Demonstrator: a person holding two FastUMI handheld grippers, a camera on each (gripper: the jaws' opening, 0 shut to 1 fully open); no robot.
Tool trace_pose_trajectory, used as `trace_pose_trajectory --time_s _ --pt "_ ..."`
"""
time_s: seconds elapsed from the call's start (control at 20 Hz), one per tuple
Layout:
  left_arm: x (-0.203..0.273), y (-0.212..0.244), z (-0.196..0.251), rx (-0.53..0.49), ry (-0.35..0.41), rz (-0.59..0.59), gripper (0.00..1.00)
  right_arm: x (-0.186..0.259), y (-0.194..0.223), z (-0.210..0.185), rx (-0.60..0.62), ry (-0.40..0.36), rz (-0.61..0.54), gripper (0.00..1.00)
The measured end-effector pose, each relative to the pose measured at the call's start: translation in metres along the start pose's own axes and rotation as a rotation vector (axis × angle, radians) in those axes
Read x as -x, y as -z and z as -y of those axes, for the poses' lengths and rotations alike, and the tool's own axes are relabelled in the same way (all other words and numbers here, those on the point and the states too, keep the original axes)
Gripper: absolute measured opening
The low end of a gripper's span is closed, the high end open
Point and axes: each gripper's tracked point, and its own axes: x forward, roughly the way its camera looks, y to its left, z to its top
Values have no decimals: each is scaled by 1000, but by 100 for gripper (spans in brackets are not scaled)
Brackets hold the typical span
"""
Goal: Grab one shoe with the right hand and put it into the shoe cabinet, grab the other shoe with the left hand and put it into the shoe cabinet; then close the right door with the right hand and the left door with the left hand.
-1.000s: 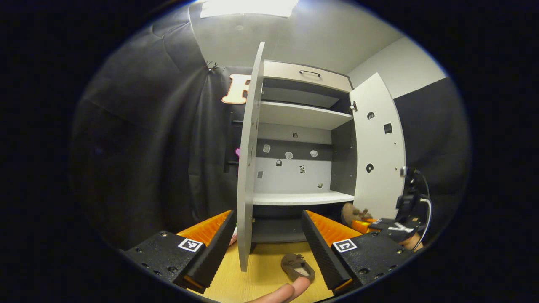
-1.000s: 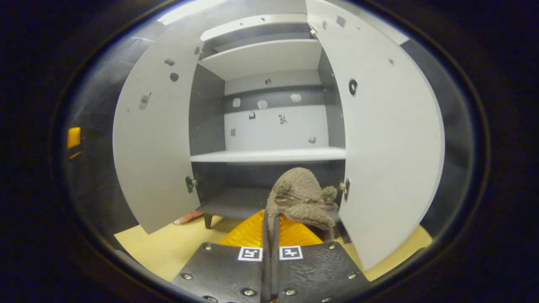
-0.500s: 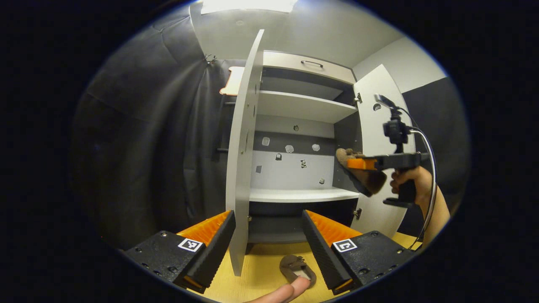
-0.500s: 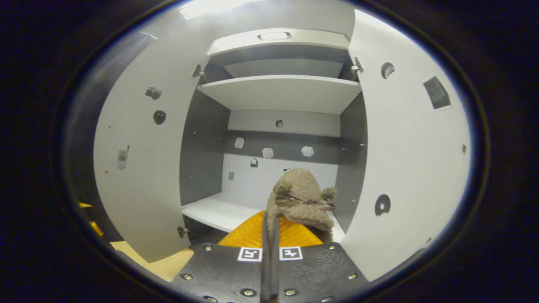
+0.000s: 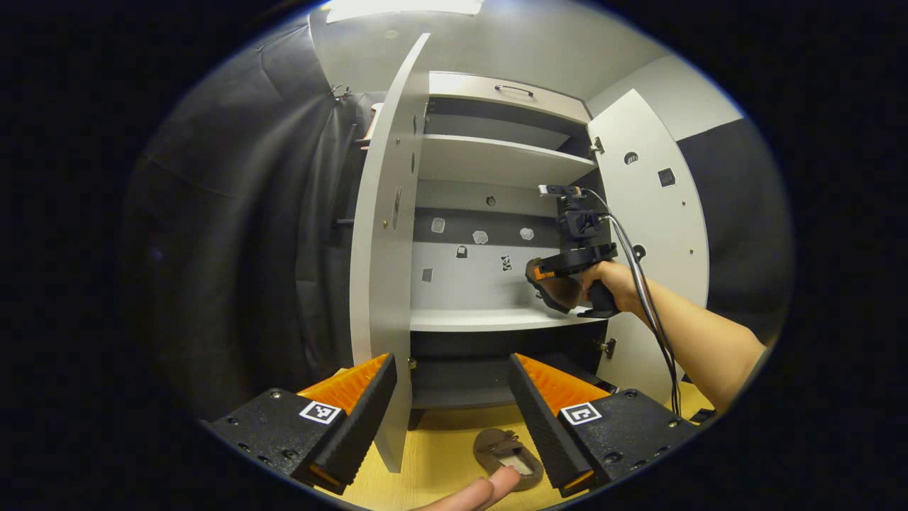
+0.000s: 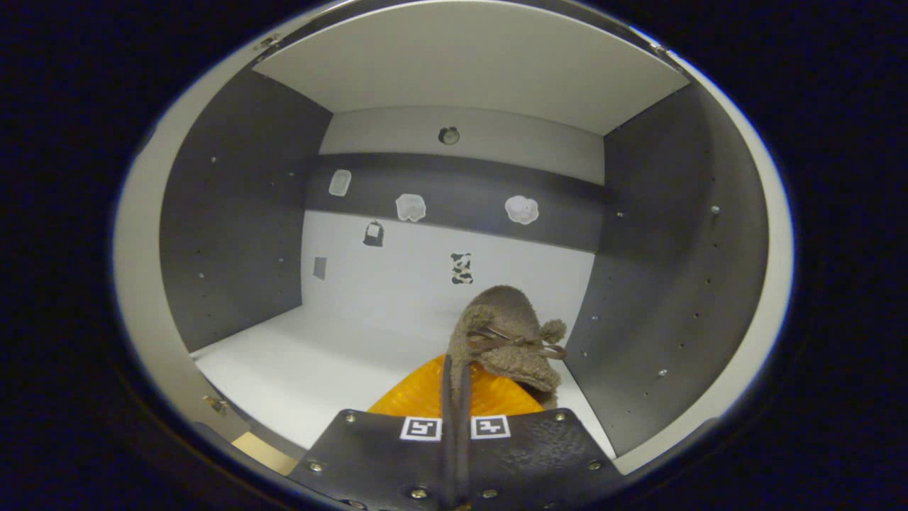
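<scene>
The shoe cabinet stands with both doors open. My right gripper is shut on a fuzzy brown shoe with a bow. It holds the shoe inside the middle compartment, just above the white shelf and near the right wall. From the left gripper view, that right gripper and the hand holding it reach in over the shelf. The other brown shoe lies on the wooden floor in front of the cabinet. My left gripper hangs open above it.
The left door stands edge-on just past my left gripper's left finger. The right door is swung wide behind the person's forearm. A drawer with a handle tops the cabinet. A fingertip shows at the bottom edge.
The right gripper rose from floor level and carried its shoe forward into the cabinet's middle compartment. The left gripper stayed open and barely shifted.
</scene>
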Motion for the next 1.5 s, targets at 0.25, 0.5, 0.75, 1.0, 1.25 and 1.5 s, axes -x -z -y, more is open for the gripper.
trace_pose_trajectory --time_s 0.25,0.5,0.75,1.0,1.25,1.5 --pt "-4 8 -2 -56 -16 24 96 -20 12 -11 -7 -11 -20 4" --pt "2 9 2 -49 -19 32 96 -20 15 -21 -22 -8 -38 42" --pt "16 19 0 -21 -32 4 96 9 -12 -9 -50 50 23 98" --pt "27 27 -4 25 -52 -7 97 75 -25 -11 -97 44 92 99" --pt "38 34 10 24 -20 -26 96 168 -14 -18 -120 26 115 98" --pt "31 54 21 48 6 -80 94 272 5 -27 -157 -54 167 97"
